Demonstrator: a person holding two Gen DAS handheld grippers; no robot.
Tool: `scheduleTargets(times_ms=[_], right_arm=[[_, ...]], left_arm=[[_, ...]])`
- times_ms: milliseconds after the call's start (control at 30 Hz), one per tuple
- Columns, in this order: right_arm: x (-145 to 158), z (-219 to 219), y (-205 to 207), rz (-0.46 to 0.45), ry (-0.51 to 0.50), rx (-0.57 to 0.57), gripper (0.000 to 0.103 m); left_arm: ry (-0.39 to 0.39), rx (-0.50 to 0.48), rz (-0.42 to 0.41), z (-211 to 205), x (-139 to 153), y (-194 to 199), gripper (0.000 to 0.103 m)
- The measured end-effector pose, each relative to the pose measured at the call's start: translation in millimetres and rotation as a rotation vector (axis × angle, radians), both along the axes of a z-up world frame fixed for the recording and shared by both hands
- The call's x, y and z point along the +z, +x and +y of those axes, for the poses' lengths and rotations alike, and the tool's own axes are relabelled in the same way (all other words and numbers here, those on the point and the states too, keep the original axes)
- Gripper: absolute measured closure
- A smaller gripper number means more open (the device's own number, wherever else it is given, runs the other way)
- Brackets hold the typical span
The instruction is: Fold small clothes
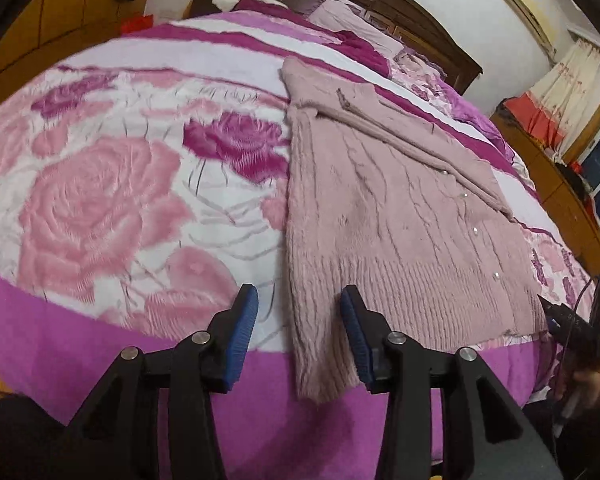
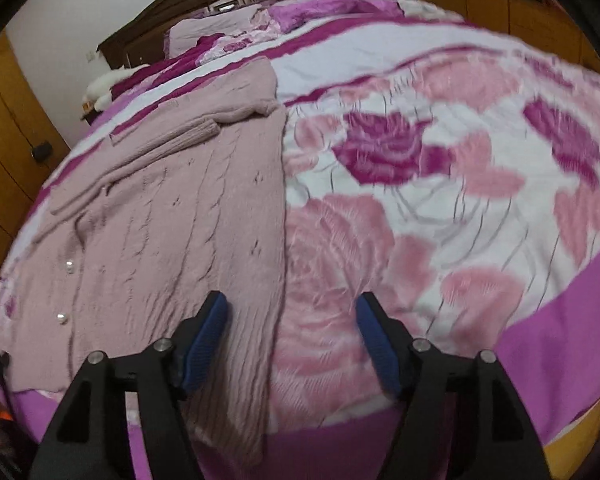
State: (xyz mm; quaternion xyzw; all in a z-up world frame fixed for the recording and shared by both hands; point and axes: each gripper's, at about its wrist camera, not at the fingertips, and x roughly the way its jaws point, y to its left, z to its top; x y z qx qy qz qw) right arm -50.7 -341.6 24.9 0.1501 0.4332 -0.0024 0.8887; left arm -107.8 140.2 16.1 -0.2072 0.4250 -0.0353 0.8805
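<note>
A dusty pink cable-knit cardigan (image 1: 380,220) with pearl buttons lies flat on the bed, one sleeve folded across its chest. Its ribbed hem reaches the bed's near edge and one corner hangs over. In the left wrist view my left gripper (image 1: 298,316) hovers over that hanging hem corner, with its blue pads (image 1: 242,320) apart and not pressing the knit. In the right wrist view the cardigan (image 2: 160,220) fills the left half. My right gripper (image 2: 292,324) stands wide open above the cardigan's side edge near the hem. The right gripper's black body (image 1: 572,320) also shows at the cardigan's far hem corner.
The bed wears a pink and magenta rose-print cover (image 1: 100,200) with a purple border (image 1: 60,344). Pillows (image 1: 352,20) lie against a dark wooden headboard (image 1: 400,4). Wooden cabinets (image 1: 60,20) flank the bed. A white soft item (image 2: 108,84) sits at the bed's far corner.
</note>
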Motion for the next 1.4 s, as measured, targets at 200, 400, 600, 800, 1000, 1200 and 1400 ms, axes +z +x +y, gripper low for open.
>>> scheduleTargets(times_ms=[200, 400, 600, 800, 1000, 1200, 1400], right_arm=[[-10.7, 16.6, -7.6, -0.053, -0.055, 0.029, 0.027], [-8.3, 19.7, -6.3, -0.028, -0.004, 0.001, 0.027], [-12.1, 5.9, -20.9, -0.008, 0.161, -0.013, 0.045], [-12.8, 0.5, -27.2, -0.011, 0.225, -0.009, 0.094], [11.9, -3.7, -40.1, -0.143, 0.197, -0.029, 0.095], [27.7, -18.6, -55.7, -0.195, 0.237, -0.027, 0.095], [33.2, -23.9, -70.8, -0.207, 0.23, -0.01, 0.095]], left_arm=[[-0.118, 0.031, 0.026, 9.0, -11.9, -5.5, 0.078], [-0.199, 0.073, 0.052, 14.4, -14.3, -5.5, 0.078], [-0.228, 0.035, 0.075, 12.9, -14.6, -5.6, 0.103], [-0.229, 0.076, 0.044, 16.9, -6.8, -10.9, 0.103], [-0.314, 0.02, -0.064, 18.6, 9.8, -21.8, 0.103], [-0.415, -0.032, -0.148, 17.7, 28.3, -36.3, 0.103], [-0.36, -0.009, -0.138, 10.4, 29.0, -35.0, 0.103]])
